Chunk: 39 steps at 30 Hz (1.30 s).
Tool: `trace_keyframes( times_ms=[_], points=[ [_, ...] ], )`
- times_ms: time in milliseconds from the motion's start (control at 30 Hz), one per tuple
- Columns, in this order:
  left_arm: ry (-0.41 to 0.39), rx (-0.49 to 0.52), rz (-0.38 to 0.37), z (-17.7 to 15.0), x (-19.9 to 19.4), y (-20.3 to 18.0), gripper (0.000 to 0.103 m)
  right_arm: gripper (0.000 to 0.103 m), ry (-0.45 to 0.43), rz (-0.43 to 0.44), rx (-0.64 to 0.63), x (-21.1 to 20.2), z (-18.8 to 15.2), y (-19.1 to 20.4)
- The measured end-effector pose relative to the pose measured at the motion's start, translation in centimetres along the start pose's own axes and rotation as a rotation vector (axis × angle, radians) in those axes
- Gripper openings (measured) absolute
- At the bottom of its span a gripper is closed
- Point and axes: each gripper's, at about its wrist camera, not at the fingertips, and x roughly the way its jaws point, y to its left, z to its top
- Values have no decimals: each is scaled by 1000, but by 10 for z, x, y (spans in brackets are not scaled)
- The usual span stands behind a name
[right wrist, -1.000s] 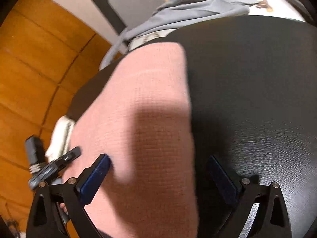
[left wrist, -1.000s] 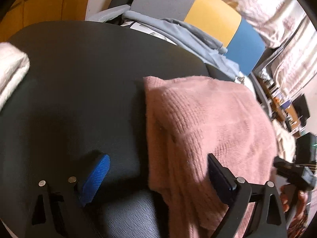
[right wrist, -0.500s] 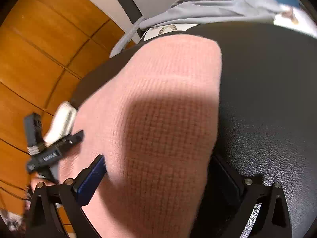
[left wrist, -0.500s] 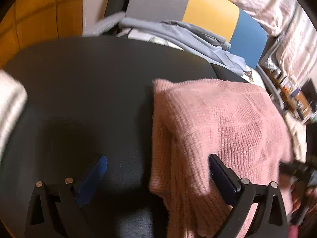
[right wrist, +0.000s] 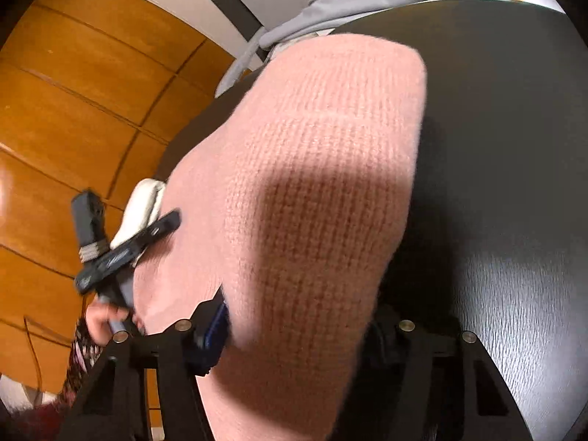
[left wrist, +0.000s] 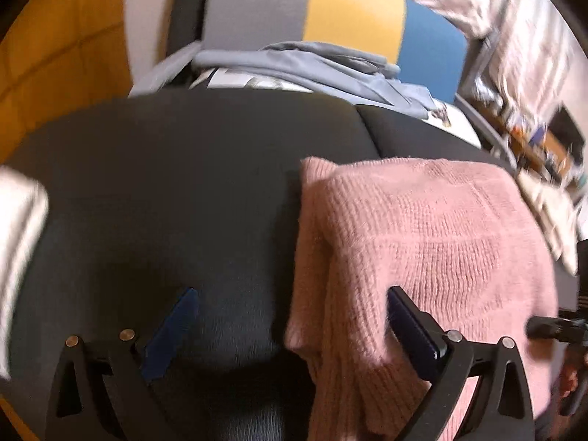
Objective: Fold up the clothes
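Sweater (left wrist: 422, 242): pink knit, folded, on black table (left wrist: 183, 183), right of white cloth (left wrist: 18, 220).
Change: right gripper (right wrist: 294, 330) now straddles the near edge, jaws closing on knit; grab for next fold, likely.
Left gripper (left wrist: 290, 327): wide open, holding nothing, sweater's left edge between fingers.

A folded pink knitted sweater (left wrist: 422, 242) lies on a dark round table (left wrist: 183, 183). The left gripper (left wrist: 290, 327) stands wide apart, its right pad resting against the knit.
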Motion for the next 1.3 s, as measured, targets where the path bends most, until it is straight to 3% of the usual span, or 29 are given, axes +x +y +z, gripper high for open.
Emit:
trace_keyframes(
  times_ms=[167,233,333,767,1067,1133,1200,1300],
  points=[
    [-63,293,108,17,5,-31,103,62,-13,4,-15,-6,-10,0],
    [-61,340,105,22,8,-33,103,62,-8,2,-22,-6,-10,1],
    [-31,304,59,36,10,-21,103,62,-12,11,-26,-6,-8,-3],
    [237,77,-345,43,54,13,103,63,-25,80,-9,-9,-13,-23],
    [90,162,-358,28,54,-4,103,72,-31,116,-11,-19,-16,-18],
    [79,154,-377,26,52,-1,97,76,-33,118,-13,-21,-16,-16],
    [75,154,-408,23,47,2,79,83,-39,123,-16,-24,-16,-13],
    [56,182,-409,25,43,-7,65,96,-49,130,-20,-22,-10,-12]
  ],
)
